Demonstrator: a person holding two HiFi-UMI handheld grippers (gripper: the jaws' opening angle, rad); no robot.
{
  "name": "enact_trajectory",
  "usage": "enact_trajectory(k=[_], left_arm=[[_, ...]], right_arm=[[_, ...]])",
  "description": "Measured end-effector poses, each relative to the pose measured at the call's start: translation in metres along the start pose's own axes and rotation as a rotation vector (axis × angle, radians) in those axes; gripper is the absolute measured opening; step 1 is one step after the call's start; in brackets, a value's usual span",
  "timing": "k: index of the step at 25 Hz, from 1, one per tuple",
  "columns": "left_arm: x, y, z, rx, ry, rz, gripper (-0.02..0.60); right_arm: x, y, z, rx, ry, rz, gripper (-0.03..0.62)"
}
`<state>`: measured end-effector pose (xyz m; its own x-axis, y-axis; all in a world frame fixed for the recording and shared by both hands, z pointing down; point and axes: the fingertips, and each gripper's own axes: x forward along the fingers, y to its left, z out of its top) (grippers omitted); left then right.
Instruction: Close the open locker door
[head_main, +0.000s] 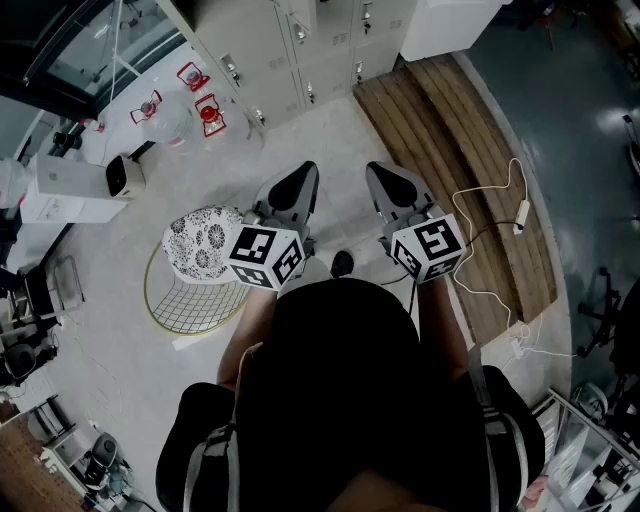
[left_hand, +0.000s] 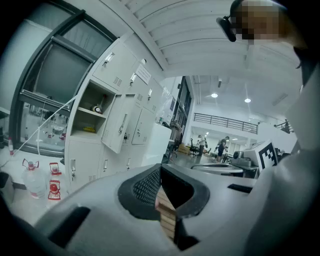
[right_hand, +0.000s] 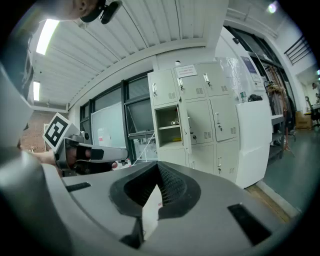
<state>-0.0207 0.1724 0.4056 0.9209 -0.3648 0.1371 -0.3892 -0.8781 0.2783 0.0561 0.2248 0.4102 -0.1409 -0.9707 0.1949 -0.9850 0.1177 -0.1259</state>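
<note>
No part of the task is judged done: the locker door (left_hand: 118, 128) is seen swung open at nine o'clock in the left gripper view, well apart from the left tool (left_hand: 161, 170) and right tool (right_hand: 159, 174), both held closed on nothing.

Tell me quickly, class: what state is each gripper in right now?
Left gripper: closed, holding nothing.
Right gripper: closed, holding nothing.

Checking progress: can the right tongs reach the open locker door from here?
Probably not: the right tongs, shut, hang well short of the locker door, with floor between. Nothing visibly blocks the way.
</note>
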Motion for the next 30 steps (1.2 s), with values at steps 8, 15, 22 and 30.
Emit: enact_trajectory(k=[8,15,22,30], left_arm=[[-0.018,-0.017,-0.009,0.003,0.003,-0.001,0.018],[-0.034,-0.019,-0.012,0.0,0.0,0.021,0.018],[-0.041,-0.016,-0.024,-0.012,0.03,0.027,0.018],[-0.025,0.003,-0.026,-0.031,0.044,0.024,0.018]], right_arm=[[-0.022,0.016,-0.002,-0.013,-0.01,0.005,0.003],[-0.028,0.023,-0.002,0.027,-0.031,-0.004,0.003],[-0.028,0.031,-0.018,0.047,0.005,0.014,0.003],[-0.01,0.019,-0.02,0.054,0.026,0.006,0.003]])
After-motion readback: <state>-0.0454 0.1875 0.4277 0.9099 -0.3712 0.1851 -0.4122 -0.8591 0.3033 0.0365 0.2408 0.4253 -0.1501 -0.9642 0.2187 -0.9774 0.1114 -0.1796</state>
